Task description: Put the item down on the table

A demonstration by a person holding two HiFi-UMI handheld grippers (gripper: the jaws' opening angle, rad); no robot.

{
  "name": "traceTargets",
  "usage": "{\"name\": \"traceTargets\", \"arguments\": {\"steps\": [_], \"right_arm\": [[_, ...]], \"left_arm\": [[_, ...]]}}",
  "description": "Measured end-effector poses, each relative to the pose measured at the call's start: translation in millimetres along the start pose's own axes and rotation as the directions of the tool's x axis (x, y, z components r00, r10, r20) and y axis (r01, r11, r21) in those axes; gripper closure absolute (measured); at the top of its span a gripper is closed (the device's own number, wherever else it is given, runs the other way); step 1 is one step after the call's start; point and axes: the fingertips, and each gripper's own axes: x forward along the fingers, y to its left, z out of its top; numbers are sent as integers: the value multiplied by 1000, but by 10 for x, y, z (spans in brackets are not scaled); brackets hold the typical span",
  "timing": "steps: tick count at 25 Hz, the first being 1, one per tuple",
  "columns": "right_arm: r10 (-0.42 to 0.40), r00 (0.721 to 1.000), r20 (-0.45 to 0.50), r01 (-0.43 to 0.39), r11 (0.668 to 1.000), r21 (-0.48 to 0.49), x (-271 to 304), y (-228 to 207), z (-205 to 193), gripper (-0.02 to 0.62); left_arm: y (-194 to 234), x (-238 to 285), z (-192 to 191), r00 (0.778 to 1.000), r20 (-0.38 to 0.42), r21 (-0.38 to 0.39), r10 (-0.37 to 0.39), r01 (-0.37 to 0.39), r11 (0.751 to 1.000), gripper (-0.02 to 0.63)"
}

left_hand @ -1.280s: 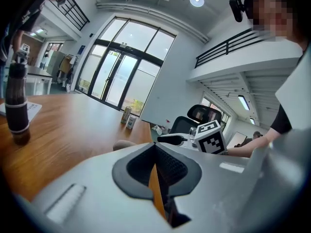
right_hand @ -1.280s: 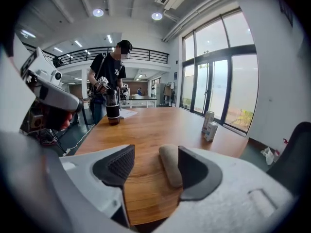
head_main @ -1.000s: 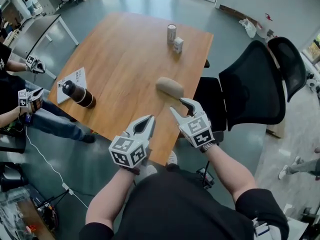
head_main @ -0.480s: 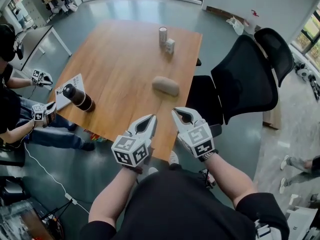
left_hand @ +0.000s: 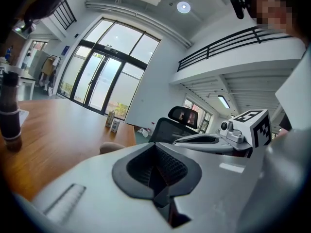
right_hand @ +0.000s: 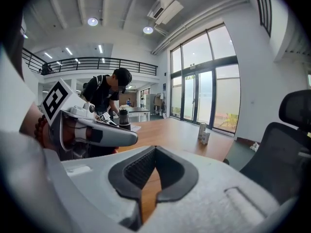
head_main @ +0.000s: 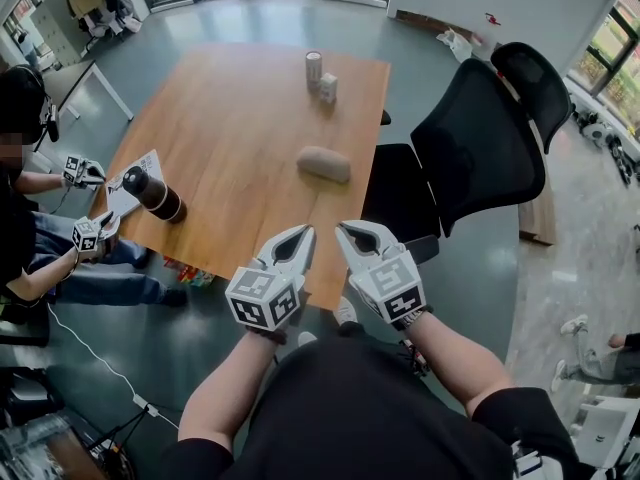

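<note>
- My left gripper (head_main: 298,236) has its jaws pressed together with nothing between them; its own view (left_hand: 155,147) shows the ribbed pads meeting.
- My right gripper (head_main: 348,233) sits just beside it, jaws also closed and empty (right_hand: 154,152).
- Both hover at the near edge of the wooden table (head_main: 230,118), tips pointing across it.
- The item (head_main: 324,163), a beige rounded lump, lies on the table ahead of both grippers, apart from them and near the table's right edge.
- Further ahead, at the far edge, a can (head_main: 314,68) stands next to a small box (head_main: 328,88).
- Ahead to my left, a dark bottle (head_main: 153,192) lies beside a sheet of paper (head_main: 148,161).
- To my right stands a black mesh office chair (head_main: 480,138).
- Another person (head_main: 20,218) sits off to the left, holding grippers too.
- Grey-green floor (head_main: 200,8) surrounds the table; tall windows (right_hand: 204,76) line the far wall.
</note>
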Motion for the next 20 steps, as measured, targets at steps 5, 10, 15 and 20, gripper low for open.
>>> {"name": "traceTargets", "arguments": {"steps": [5, 10, 15, 20], "right_arm": [[4, 1000, -7, -4, 1000, -8, -56, 138, 12, 604], [2, 1000, -9, -2, 1000, -10, -102, 214, 34, 604], [-3, 1000, -7, 3, 1000, -13, -143, 250, 44, 604], [-5, 1000, -4, 4, 1000, -15, -163, 287, 33, 604]], "left_arm": [[-67, -63, 20, 1000, -4, 9, -13, 13, 1000, 597], [-107, -131, 13, 1000, -11, 14, -20, 20, 1000, 597], [-148, -164, 13, 1000, -16, 24, -27, 28, 999, 597], [-170, -185, 0, 999, -18, 33, -34, 34, 999, 597]]}}
